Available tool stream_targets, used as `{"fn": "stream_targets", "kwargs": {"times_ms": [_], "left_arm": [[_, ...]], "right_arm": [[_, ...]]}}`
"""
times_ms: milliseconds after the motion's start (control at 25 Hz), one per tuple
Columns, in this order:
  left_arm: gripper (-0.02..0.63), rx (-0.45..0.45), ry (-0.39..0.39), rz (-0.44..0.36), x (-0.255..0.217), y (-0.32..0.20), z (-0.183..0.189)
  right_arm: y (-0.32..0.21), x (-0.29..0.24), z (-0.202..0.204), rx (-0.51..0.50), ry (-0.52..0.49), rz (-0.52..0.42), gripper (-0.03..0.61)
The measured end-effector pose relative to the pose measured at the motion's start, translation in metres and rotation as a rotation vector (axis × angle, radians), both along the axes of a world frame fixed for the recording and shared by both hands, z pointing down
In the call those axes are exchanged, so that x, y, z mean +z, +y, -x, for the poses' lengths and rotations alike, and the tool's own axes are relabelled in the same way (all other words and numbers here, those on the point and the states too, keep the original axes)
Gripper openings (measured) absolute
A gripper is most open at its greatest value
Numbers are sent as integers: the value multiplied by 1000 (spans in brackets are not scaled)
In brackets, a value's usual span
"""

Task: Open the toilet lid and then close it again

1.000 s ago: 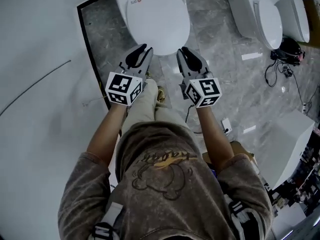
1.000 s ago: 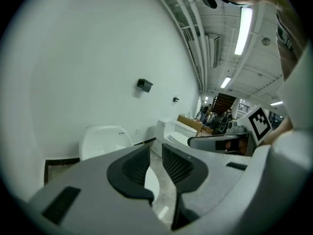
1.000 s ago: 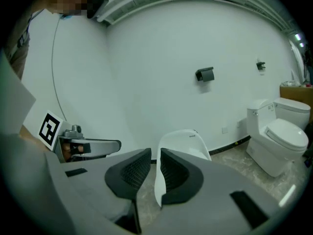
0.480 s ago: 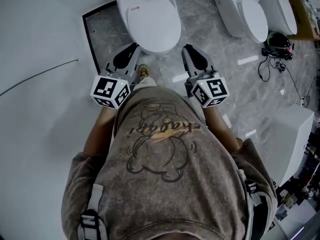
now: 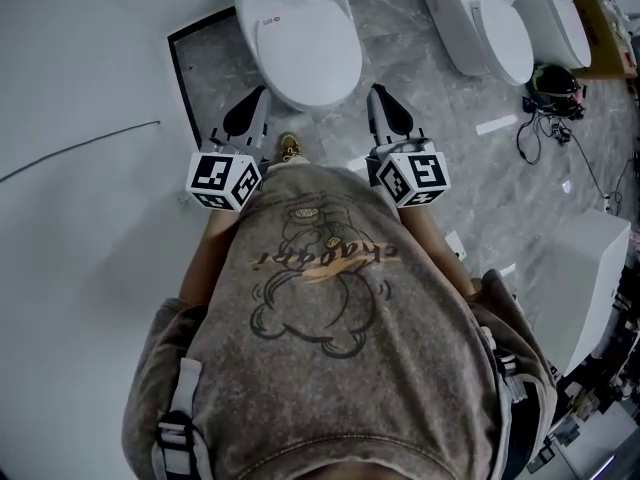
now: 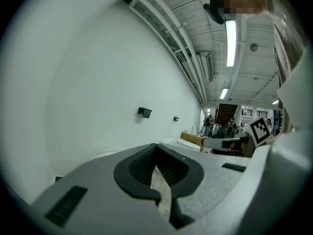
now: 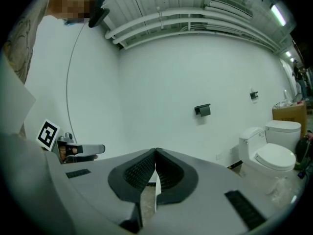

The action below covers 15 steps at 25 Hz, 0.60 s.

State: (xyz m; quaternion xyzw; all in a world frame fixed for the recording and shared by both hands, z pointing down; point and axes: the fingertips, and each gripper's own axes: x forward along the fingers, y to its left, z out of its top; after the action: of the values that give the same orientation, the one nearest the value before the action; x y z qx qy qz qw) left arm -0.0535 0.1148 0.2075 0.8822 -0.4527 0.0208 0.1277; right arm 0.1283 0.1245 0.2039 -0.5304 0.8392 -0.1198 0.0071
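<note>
As the toilet lid [image 5: 300, 43] lies down, left gripper [image 5: 257, 95], just closed, and right gripper [image 5: 376, 92] hold jaws pressed together.

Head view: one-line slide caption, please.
Closed toilet lid ahead; left gripper, jaws just closed, and right gripper both shut, empty, held clear of it.

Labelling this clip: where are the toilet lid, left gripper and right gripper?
toilet lid [image 5: 300, 43]: head view, middle of the closed lid.
left gripper [image 5: 261, 92]: head view, tips of its shut jaws.
right gripper [image 5: 374, 90]: head view, tips of its shut jaws.
</note>
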Motion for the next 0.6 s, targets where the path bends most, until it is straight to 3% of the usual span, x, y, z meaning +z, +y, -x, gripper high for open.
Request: {"fn": "stream_targets", "kwargs": {"times_ms": [600], "left_arm": [[9, -1, -1, 5, 2, 1, 3]], "right_arm": [[5, 3, 7, -3, 10, 11, 26]]}}
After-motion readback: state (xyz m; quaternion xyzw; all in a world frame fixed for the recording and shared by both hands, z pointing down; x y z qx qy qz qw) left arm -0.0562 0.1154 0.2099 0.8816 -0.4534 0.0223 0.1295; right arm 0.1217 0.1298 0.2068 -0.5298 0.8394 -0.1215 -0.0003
